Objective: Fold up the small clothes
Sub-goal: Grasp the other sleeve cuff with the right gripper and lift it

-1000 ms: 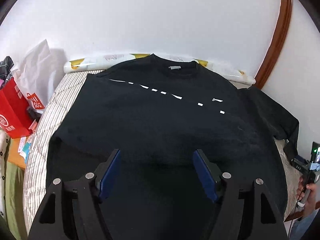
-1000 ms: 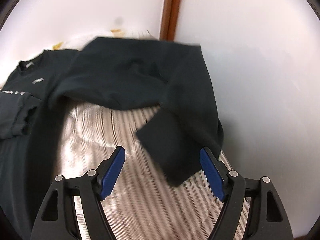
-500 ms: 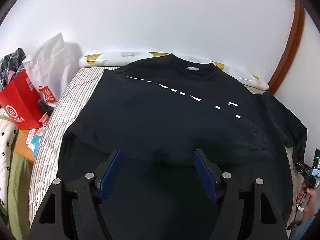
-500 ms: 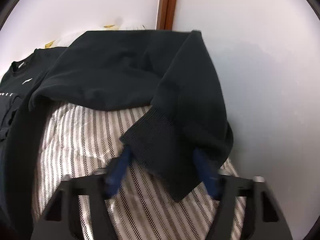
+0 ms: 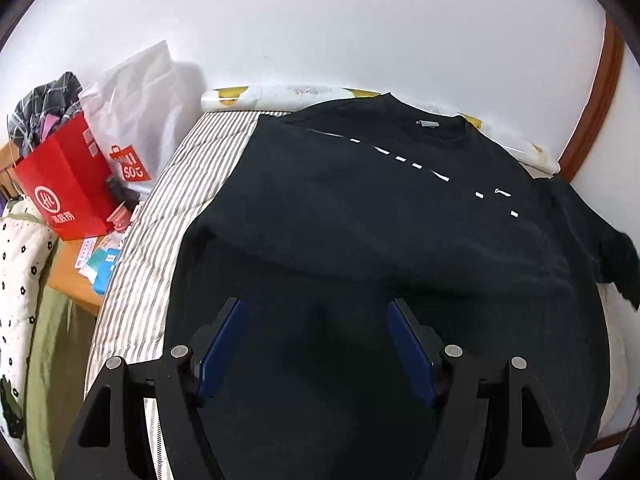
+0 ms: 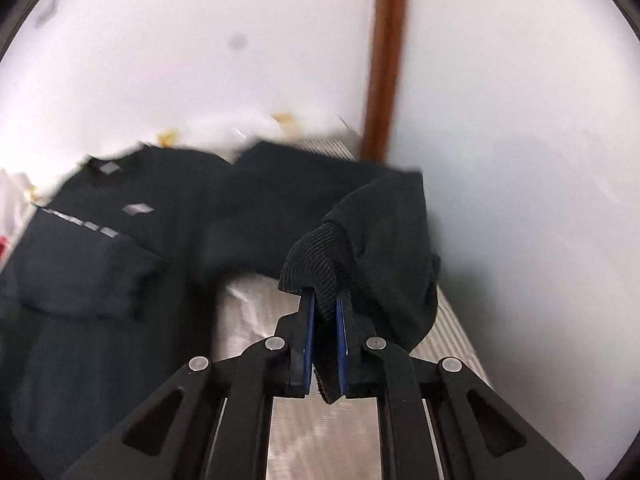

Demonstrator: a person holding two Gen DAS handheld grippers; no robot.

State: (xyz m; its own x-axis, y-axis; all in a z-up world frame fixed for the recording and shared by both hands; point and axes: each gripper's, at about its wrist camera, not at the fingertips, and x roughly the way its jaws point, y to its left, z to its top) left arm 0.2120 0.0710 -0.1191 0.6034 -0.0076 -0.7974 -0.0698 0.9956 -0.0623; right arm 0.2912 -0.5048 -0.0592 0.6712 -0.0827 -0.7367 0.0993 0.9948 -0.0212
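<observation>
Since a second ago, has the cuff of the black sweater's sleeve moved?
Yes. The cuff, which lay flat on the striped bedding, is now pinched in the right gripper and lifted clear of it, toward the brown door frame.

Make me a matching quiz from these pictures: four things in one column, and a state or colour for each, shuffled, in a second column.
Things:
1. right claw
2. left claw
3. paper bag
4. bed cover

States:
A. striped
B. red
C. shut on the sweater cuff
D. open above the sweater

Pairs: 1-C, 2-D, 3-B, 4-A
</observation>
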